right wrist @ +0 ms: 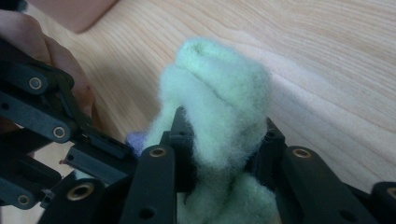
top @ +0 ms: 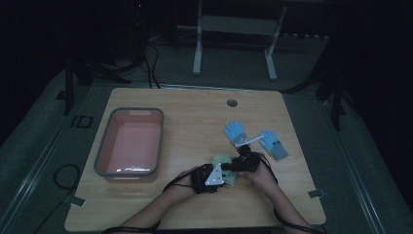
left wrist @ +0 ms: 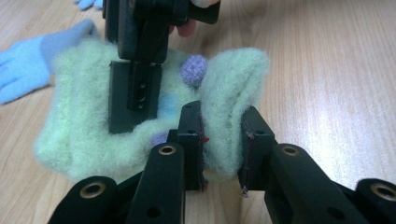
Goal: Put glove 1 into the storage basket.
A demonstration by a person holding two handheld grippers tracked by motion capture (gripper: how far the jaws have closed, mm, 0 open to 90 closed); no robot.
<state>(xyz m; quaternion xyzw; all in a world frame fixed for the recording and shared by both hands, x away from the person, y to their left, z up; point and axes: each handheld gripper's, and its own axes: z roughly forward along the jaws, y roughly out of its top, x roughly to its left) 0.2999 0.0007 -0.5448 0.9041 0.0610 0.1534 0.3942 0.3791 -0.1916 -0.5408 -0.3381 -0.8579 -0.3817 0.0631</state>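
Left claw (left wrist: 223, 154) clamped on a raised fold of the fuzzy pale-green sock (left wrist: 140, 116); right claw (right wrist: 224, 154) pinching another bunched fold. Sock lies near the desk's (top: 195, 122) front edge, right of centre, soft and woolly with small purple bobbles (left wrist: 194, 70). Hands close together, wrists angled inward. Bin (top: 103, 151), grey-rimmed, at left edge. Two blue gloves (top: 235, 130) behind.

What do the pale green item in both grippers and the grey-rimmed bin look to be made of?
Green fuzzy item: apparently fleece or brushed knit, matte, with a hairy nap, soft folds and small purple pompoms; it bunches between the pads of both grippers. Bin: likely moulded plastic, a grey rim and pink inside, with a slight sheen along the near wall.
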